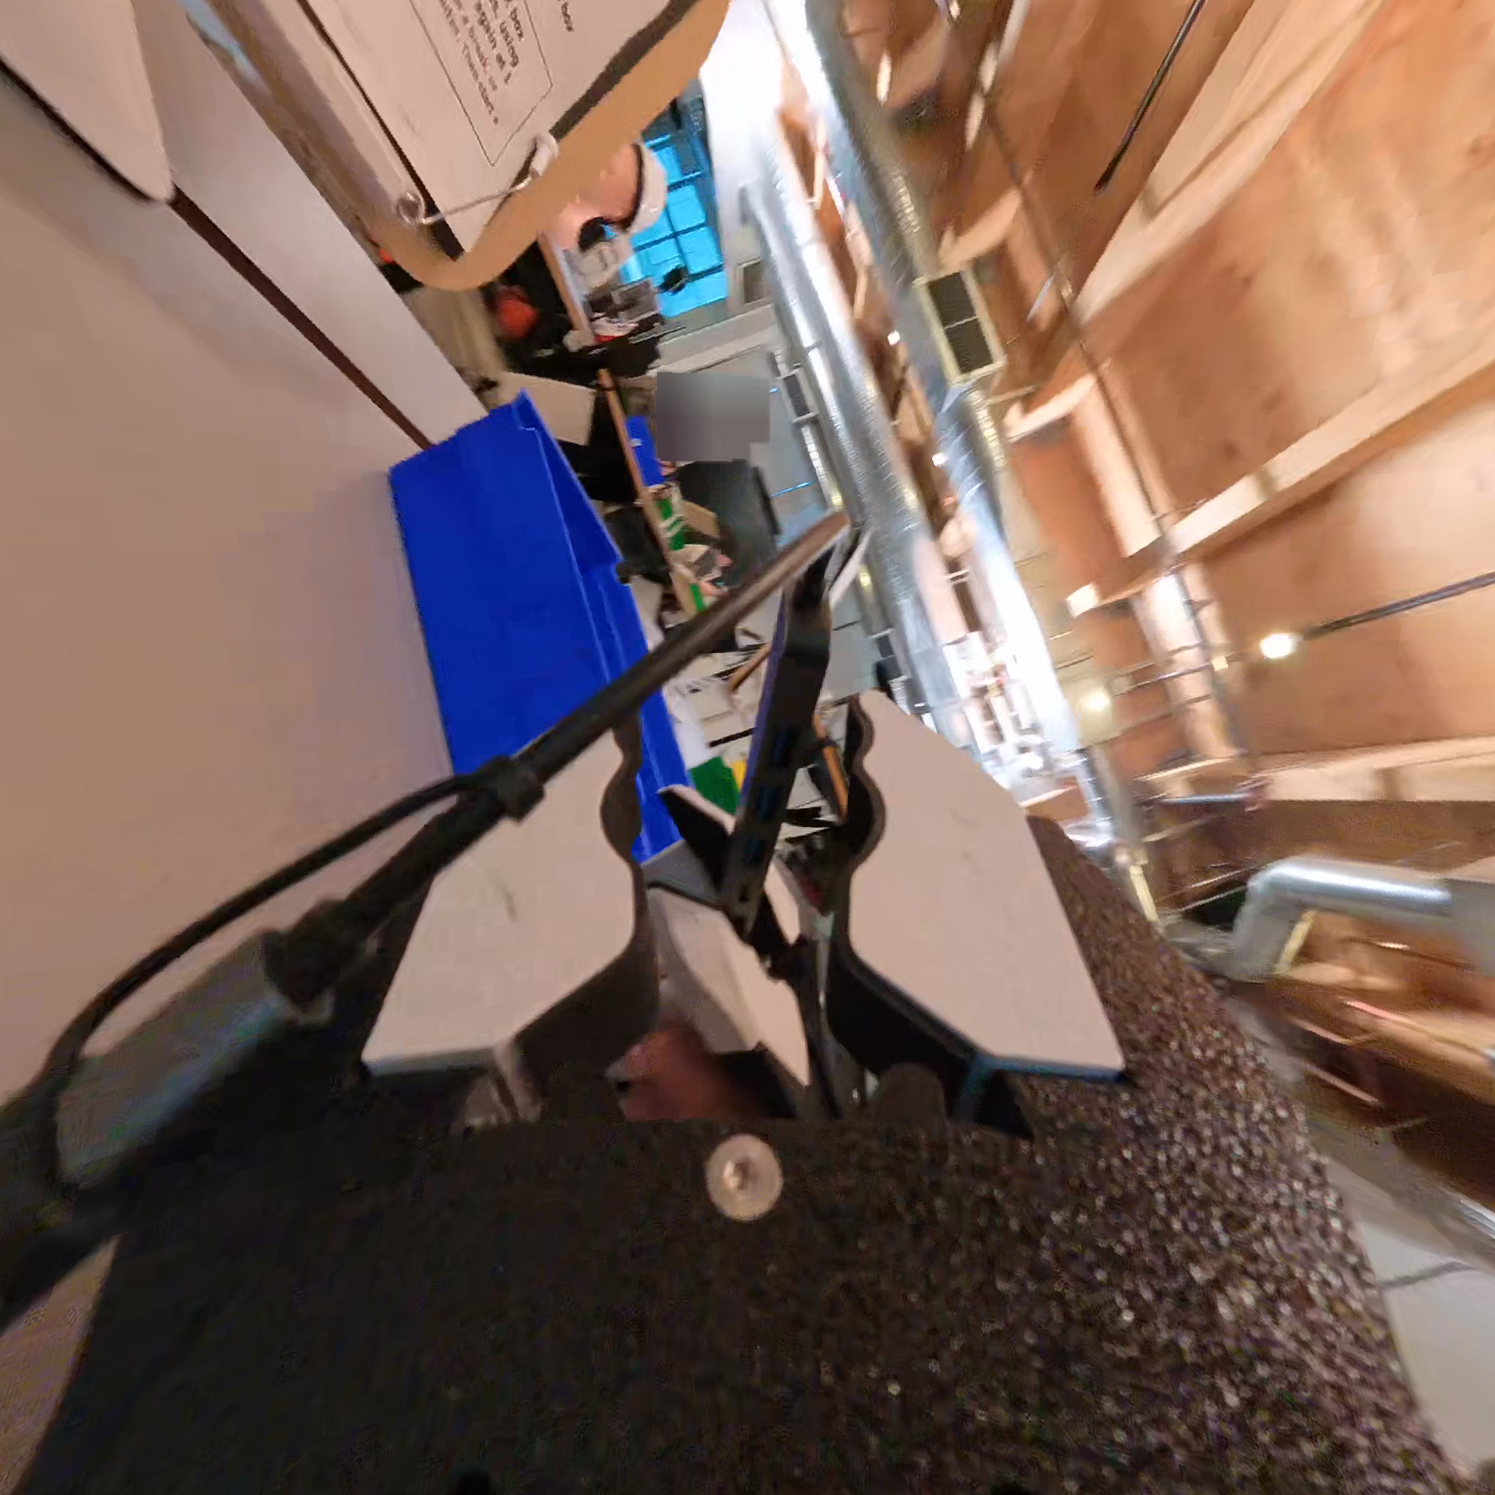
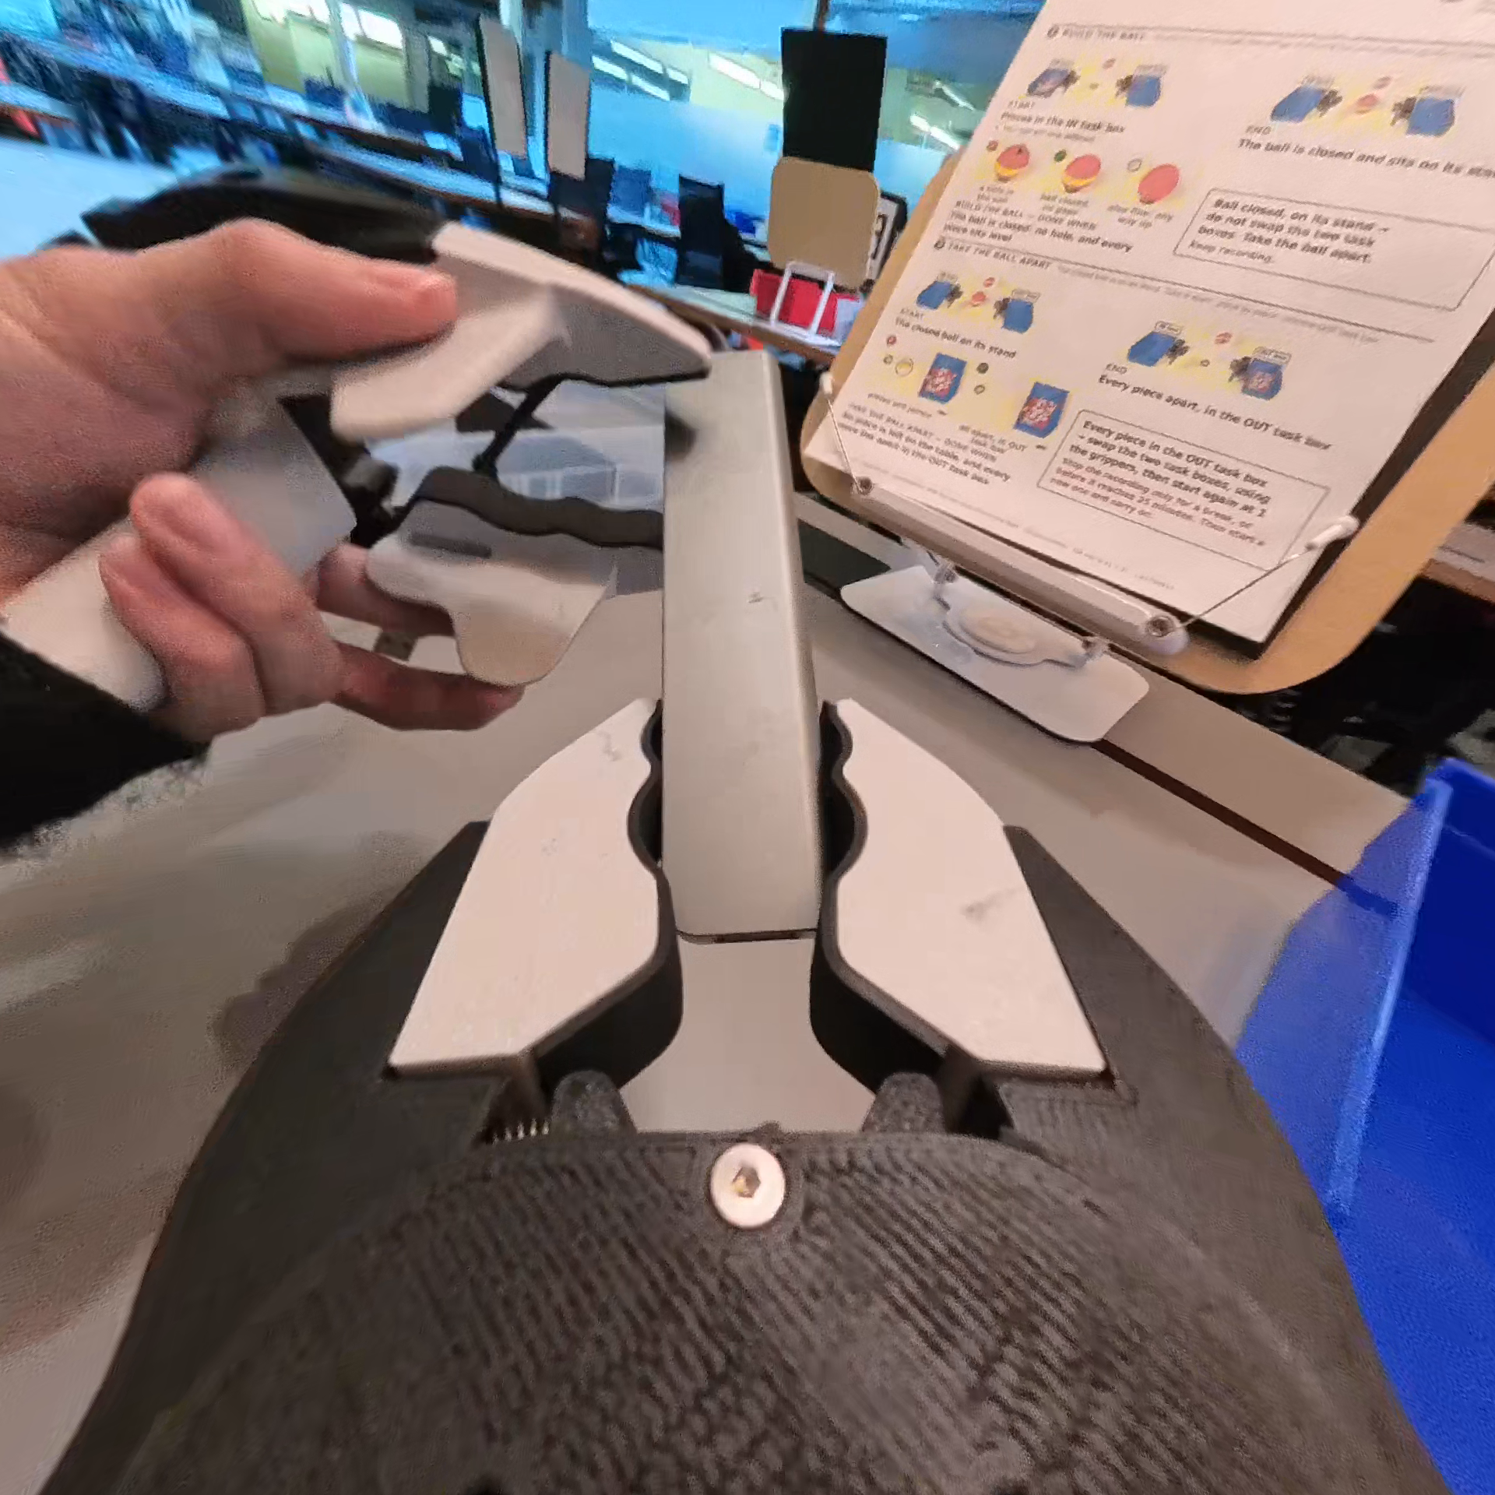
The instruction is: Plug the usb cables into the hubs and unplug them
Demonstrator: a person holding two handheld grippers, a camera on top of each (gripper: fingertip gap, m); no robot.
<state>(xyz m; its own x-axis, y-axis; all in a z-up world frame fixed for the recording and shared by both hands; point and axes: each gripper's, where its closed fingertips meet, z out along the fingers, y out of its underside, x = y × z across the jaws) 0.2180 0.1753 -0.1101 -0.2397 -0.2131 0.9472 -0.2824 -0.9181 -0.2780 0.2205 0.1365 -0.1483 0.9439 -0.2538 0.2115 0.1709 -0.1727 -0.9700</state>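
My right gripper point(image 2: 744, 712) is shut on the near end of a long grey USB hub point(image 2: 736, 566) and holds it upright above the table. My left gripper point(image 2: 654, 473), in a person's hand point(image 2: 162, 388), is open with its fingertips at the hub's left side. In the left wrist view the left gripper point(image 1: 744, 736) frames the hub's edge with blue ports point(image 1: 768, 777). A black cable point(image 1: 647, 679), bundled with a tie point(image 1: 510, 789), runs from the hub's far end across the outside of the left finger. Its USB plug point(image 2: 396, 643) hangs loose below the left gripper.
A blue bin point(image 2: 1416, 1011) stands at the right on the grey table point(image 2: 971, 768); it also shows in the left wrist view point(image 1: 501, 582). A printed sheet on a wooden stand point(image 2: 1132, 323) stands behind the hub. Shelves and desks fill the background. My hands' fingertips stand some 6 cm from each other.
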